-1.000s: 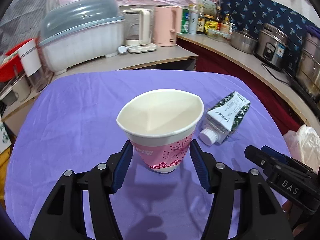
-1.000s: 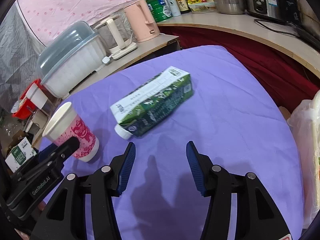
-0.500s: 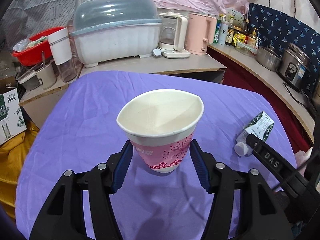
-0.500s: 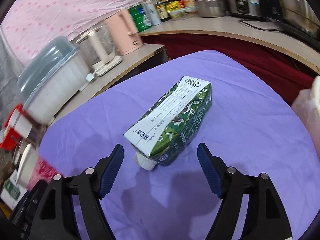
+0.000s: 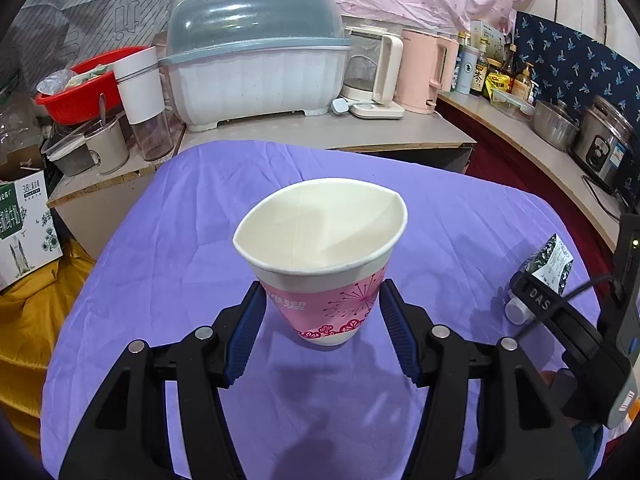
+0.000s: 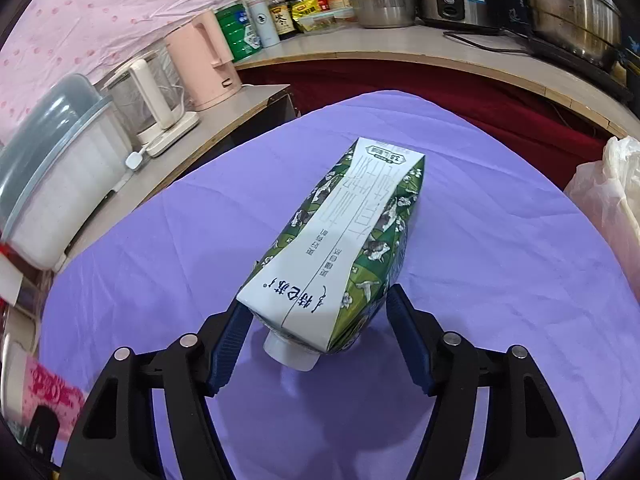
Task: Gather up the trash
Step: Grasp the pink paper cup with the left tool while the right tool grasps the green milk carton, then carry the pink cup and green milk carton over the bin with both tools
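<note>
My right tongs [image 6: 316, 320], jaws just closing, straddle the milk carton [image 6: 348, 236], long axis toward 1 o'clock, while my left tongs [image 5: 322, 322] squeeze the cup [image 5: 320, 256].

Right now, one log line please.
left gripper: shut on cup | right gripper: closing around carton, grip unclear | cloth

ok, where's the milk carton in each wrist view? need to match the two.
Left wrist: milk carton at the far right edge, lying on the purple cloth, partly behind the right gripper's black body.
Right wrist: milk carton at centre, lying lengthwise, its cap end between the right gripper fingers.
Shared landmark: the pink kettle on the counter beyond the cloth.
</note>
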Tool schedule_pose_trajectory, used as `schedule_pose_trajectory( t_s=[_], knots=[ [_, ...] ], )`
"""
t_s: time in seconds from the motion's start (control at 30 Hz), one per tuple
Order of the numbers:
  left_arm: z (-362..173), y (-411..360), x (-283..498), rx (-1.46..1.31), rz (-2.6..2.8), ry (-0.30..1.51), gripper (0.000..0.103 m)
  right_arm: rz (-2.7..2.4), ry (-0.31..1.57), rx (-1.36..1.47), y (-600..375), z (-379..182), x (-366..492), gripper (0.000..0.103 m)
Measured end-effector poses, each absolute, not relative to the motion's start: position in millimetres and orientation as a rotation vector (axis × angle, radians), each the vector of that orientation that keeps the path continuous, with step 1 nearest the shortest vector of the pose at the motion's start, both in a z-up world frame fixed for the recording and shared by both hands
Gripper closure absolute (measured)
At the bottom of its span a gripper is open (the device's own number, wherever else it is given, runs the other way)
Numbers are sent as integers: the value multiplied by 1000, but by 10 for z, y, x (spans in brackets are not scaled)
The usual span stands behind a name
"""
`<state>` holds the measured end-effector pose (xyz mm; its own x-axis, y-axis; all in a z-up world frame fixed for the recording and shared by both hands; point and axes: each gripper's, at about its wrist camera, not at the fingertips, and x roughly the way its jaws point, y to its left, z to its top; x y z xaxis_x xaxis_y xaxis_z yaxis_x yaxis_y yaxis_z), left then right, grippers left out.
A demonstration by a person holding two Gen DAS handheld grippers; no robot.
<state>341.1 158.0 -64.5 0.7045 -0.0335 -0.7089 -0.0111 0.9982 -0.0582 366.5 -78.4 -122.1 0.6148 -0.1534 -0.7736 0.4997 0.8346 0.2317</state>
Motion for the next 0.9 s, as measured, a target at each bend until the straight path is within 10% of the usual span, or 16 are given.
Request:
schedule_pose_trajectory(
  t_s=[0.9],
  knots=[
    [-524,-123,1864,91,-268,822,47,-254,837,550,-1906,-864,1184,50]
  ],
)
